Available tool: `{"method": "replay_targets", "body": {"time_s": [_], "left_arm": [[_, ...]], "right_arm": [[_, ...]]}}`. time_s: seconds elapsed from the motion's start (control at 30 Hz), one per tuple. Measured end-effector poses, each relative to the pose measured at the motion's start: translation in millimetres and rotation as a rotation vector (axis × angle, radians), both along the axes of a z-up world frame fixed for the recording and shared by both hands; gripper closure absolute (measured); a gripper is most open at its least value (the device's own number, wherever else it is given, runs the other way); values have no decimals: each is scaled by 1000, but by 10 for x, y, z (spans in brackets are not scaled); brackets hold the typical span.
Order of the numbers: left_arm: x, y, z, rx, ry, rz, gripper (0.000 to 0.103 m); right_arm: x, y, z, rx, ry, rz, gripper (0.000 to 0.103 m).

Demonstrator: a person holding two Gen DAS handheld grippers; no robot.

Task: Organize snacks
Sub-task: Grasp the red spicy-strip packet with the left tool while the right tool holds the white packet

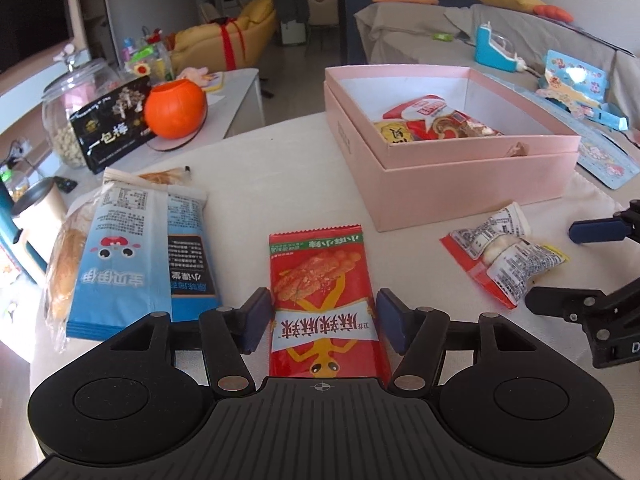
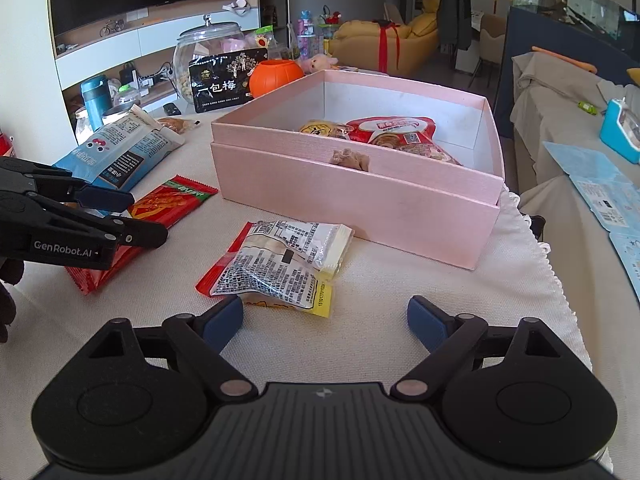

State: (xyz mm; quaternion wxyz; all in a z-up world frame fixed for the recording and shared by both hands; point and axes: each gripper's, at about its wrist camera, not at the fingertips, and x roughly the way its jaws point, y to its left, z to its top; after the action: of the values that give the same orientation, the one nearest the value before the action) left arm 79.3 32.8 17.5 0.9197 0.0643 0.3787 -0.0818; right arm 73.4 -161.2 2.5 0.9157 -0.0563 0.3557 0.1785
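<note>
A flat red snack packet [image 1: 320, 300] lies on the white cloth between the blue pads of my left gripper [image 1: 324, 320], which straddles it; the jaws stand open at its edges, not clamped. It also shows in the right wrist view [image 2: 160, 208]. My right gripper [image 2: 325, 322] is open and empty, just short of a small pile of snack packets [image 2: 280, 264], which also shows in the left wrist view [image 1: 504, 252]. An open pink box [image 2: 360, 200] holds a few snacks [image 2: 400, 134]. A blue bread bag [image 1: 140, 256] lies at left.
A black plum bag [image 1: 116, 128], an orange pumpkin pot [image 1: 176, 108] and a glass jar [image 1: 68, 112] stand on the side table beyond. Blue paper items [image 2: 600, 192] lie on the covered sofa at right. The cloth's edge [image 2: 552, 264] runs near the box.
</note>
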Motion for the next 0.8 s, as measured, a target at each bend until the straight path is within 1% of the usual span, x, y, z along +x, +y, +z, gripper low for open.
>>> {"method": "replay_targets", "body": {"time_s": [0.1, 0.23, 0.3, 0.37, 0.43, 0.5, 0.53, 0.57, 0.6, 0.63, 0.67, 0.7, 0.77, 0.8], "left_arm": [[164, 104, -1, -74, 22, 35, 36], [232, 102, 1, -89, 23, 53, 39], [143, 108, 6, -110, 24, 61, 39], [-33, 93, 4, -131, 19, 52, 40], [-248, 64, -7, -146, 7, 46, 40], [-443, 39, -22, -157, -12, 50, 40], [-526, 28, -32, -157, -23, 54, 40], [-592, 31, -39, -158, -32, 58, 40], [-640, 40, -45, -159, -38, 61, 40], [-687, 56, -45, -162, -43, 69, 40], [-718, 70, -45, -165, -47, 77, 40], [-738, 87, -46, -170, -49, 82, 41], [-759, 101, -55, -178, -58, 82, 41], [-768, 95, -63, -174, -67, 79, 41]], "right_arm": [[0, 0, 1, 1, 0, 0, 13], [-7, -35, 5, 18, 4, 2, 13], [-12, -112, 45, 52, 11, -8, 13], [-17, -231, 111, 111, 21, -23, 13], [-16, -328, 175, 134, 2, -81, 13], [42, -379, 205, 92, -33, -175, 13], [95, -371, 196, 51, -40, -211, 13], [142, -344, 176, 8, -37, -224, 16], [174, -298, 149, -33, -31, -220, 19], [177, -229, 118, -68, -19, -194, 23], [147, -152, 96, -85, -3, -151, 25], [90, -88, 90, -83, 11, -98, 25], [-72, 2, 142, -20, 40, 38, 25], [-140, 22, 187, 16, 40, 80, 25]]}}
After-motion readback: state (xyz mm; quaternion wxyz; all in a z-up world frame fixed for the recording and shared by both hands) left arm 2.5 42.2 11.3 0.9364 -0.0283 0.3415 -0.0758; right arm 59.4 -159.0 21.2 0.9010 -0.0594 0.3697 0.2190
